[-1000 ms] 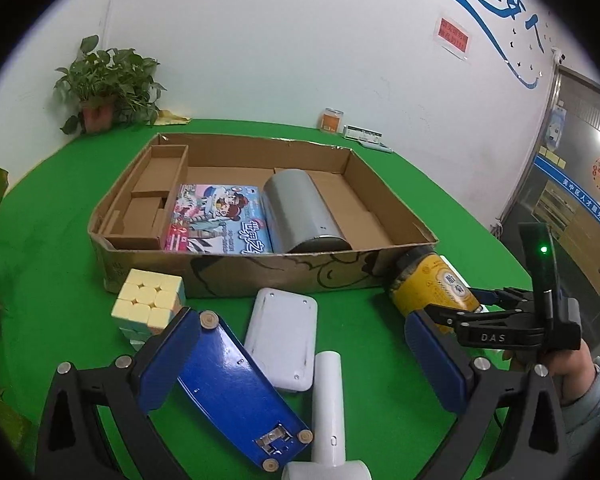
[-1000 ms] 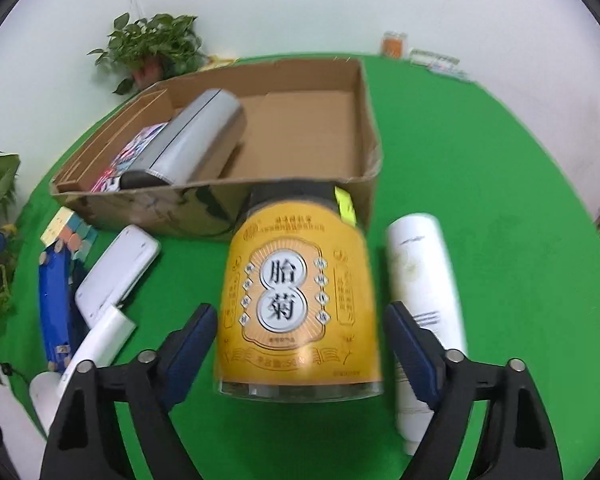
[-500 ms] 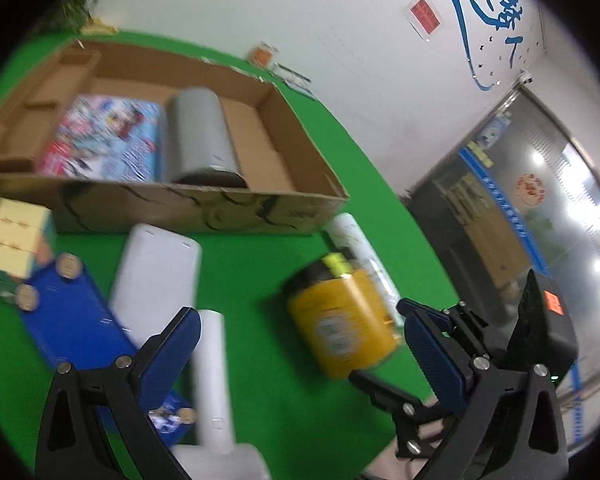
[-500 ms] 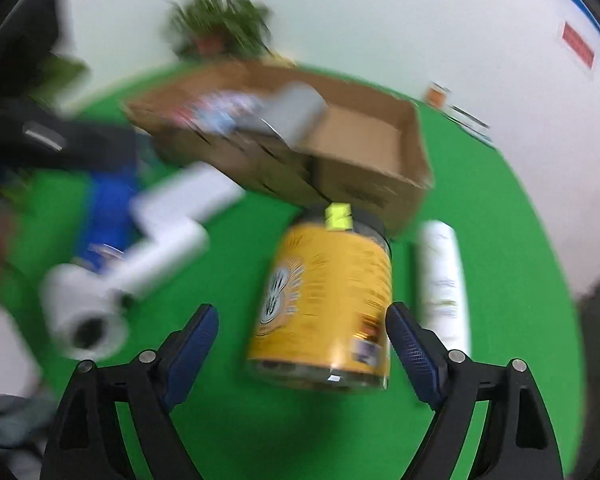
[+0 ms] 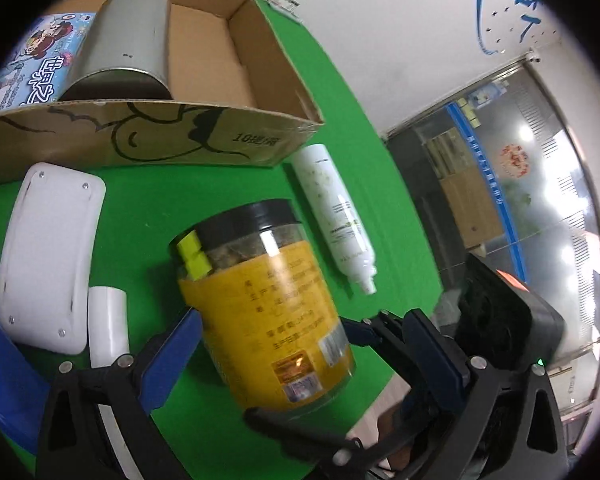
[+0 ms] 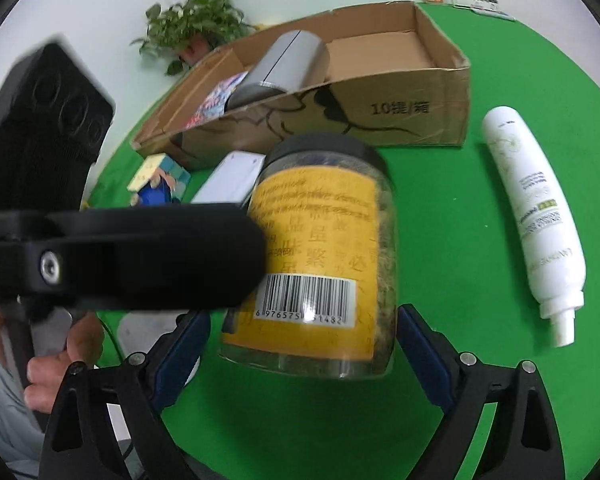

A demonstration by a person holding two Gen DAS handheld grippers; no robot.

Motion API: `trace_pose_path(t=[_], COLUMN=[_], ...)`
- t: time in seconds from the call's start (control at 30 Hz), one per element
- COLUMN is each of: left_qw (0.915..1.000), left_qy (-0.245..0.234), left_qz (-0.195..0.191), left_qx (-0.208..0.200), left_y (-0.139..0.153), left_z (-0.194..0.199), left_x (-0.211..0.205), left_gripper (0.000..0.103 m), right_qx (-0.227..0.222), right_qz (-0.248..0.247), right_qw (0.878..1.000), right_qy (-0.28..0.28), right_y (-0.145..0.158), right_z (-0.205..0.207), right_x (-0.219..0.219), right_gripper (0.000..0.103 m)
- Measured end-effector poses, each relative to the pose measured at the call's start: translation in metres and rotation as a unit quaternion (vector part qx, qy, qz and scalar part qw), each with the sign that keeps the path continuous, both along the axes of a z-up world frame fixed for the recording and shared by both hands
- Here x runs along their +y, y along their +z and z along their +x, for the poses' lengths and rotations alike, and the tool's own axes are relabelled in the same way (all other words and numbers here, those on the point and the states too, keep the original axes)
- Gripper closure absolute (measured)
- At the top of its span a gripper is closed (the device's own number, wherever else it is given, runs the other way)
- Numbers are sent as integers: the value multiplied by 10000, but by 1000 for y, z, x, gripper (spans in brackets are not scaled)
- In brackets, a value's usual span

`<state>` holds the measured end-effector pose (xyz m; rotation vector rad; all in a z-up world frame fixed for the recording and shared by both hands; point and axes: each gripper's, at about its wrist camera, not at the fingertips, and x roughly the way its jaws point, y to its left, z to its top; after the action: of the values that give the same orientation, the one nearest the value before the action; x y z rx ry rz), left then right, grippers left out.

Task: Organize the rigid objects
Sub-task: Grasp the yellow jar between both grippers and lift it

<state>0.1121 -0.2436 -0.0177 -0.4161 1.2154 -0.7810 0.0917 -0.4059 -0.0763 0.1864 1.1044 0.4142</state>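
- Yellow jar (image 5: 268, 300) with a black lid lies on its side on the green desk (image 5: 340, 92), lid end toward the cardboard box (image 5: 148, 132), just in front of the box's near wall.
- Your right gripper (image 6: 300, 354) straddles the jar's base end; its jaws have just been opening, and the blue pads (image 6: 420, 356) stand clear of the jar on both sides, so the jar is released though it lies between them.
- Your left gripper (image 5: 300, 356) also brackets the jar; its left pad is at or just beside the label, its right pad well apart, fingers spread and gripping nothing.
- White spray bottle (image 6: 536, 216) lies on the desk beside the jar, toward the right edge, nozzle pointing away from the box.
- White flat device (image 5: 48, 256) and white cylinder (image 5: 106, 324) lie on the jar's other side; a colour cube (image 6: 156, 172) sits near the box's left corner.
- Inside the box: a silver cylinder (image 5: 128, 40) on its side next to a picture book (image 5: 40, 64); the right compartment holds nothing visible.
- Potted plant (image 6: 196, 28) stands beyond the box at the desk's far edge.
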Motion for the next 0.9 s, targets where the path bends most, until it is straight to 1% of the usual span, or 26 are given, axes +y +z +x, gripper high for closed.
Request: trace_pose_path(t=[0.03, 0.07, 0.13, 0.17, 0.2, 0.23, 0.3, 0.4, 0.47, 0.53, 0.57, 0.6, 0.63, 0.67, 0.7, 0.73, 0.77, 0.8, 0.87, 0.9], left_qw=[10000, 10000, 9998, 9997, 9996, 9994, 9994, 9999, 9998, 9988, 9983, 9970, 9958, 9935, 9919, 9887, 9863, 9826, 9792, 9785], left_qy=[-31, -37, 6, -10, 6, 12, 17, 96, 167, 263, 292, 326, 340, 370, 392, 422, 441, 440, 415, 428], left_qz=[-3, -9, -12, -16, 109, 233, 183, 7, -28, -28, -39, -53, -54, -51, -40, -12, 6, 35, 65, 108], left_qx=[25, 66, 208, 257, 270, 274, 280, 140, -118, -402, -506, -696, -849, -1075, -1206, -1439, -1591, -1804, -1986, -2013], left_y=[-2, -5, -12, -15, -18, -20, -21, -13, 2, 24, 34, 53, 66, 87, 99, 122, 137, 160, 185, 197], left_z=[2, 3, 7, 10, 11, 12, 13, 11, 9, 7, 8, 9, 10, 10, 11, 12, 12, 16, 29, 39], left_x=[0, 0, 2, 0, 0, -1, 3, 9, 14, 18, 21, 25, 28, 32, 34, 38, 41, 42, 41, 40], left_gripper=[3, 3, 5, 9, 13, 23, 22, 23, 23, 23, 23, 23, 23, 23, 23, 23, 23, 23, 23, 23], right_qx=[59, 110, 77, 65, 35, -28, -201, -399, -640, -854, -999, -1098, -1278, -1445, -1688, -1846, -2029, -2130, -2378, -2412], right_qz=[28, 22, 65, 100, 111, 34, -255, -284, -326, -338, -356, -371, -400, -421, -429, -412, -398, -404, -457, -453], right_qw=[10000, 9999, 9998, 9997, 9997, 9997, 9991, 9983, 9969, 9955, 9942, 9931, 9909, 9886, 9847, 9819, 9784, 9762, 9702, 9694], right_qy=[-63, -108, -168, -212, -226, -225, -254, -308, -309, -247, -187, -154, -109, -79, -51, -35, -7, 11, 35, 48], right_y=[-2, -4, -5, -6, -5, -4, -1, 8, 20, 34, 46, 55, 69, 82, 102, 117, 136, 147, 183, 195], right_z=[1, 2, 3, 2, 2, 0, -4, -6, -10, -9, -7, -6, -5, -3, -1, 1, 5, 8, 21, 30], right_x=[0, 1, 1, 0, -2, -1, 4, 3, 3, 3, 5, 7, 10, 13, 16, 19, 21, 24, 26, 26], right_gripper=[14, 14, 14, 14, 15, 15, 15, 15, 15, 16, 16, 16, 16, 16, 16, 16, 16, 16, 16, 16])
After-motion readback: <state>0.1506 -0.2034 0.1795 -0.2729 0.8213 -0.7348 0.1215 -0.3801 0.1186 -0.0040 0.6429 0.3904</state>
